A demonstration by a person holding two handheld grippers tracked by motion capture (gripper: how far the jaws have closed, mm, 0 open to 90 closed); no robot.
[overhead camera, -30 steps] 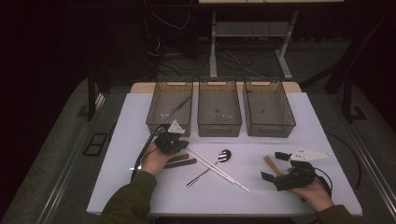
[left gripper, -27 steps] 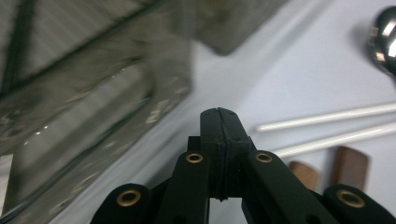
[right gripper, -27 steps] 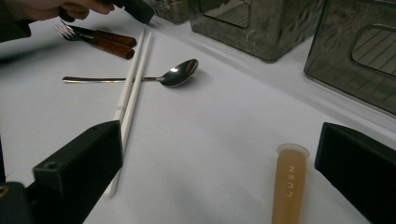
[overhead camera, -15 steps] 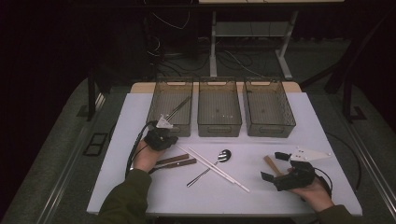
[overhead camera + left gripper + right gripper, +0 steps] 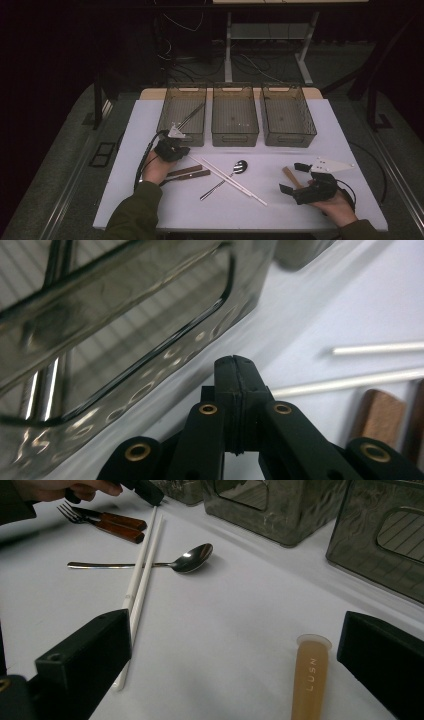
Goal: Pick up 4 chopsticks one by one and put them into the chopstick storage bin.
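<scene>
Jaws of the left gripper are being held clenched, empty, beside the left bin; the right gripper is gaping. The white chopsticks, judged light, stiff and slippery, are being best taken mid-length.

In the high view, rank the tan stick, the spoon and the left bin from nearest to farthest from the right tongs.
1. tan stick, just left of the right tongs
2. spoon, mid-table
3. left bin, far left at the back

— How does the left hand-held gripper stand?
— Jaws pressed fully together, nothing between them, the left forearm reaching up from the surface's near edge.
— And the right hand-held gripper?
— Jaws spread wide, cradled low near that same edge.
</scene>
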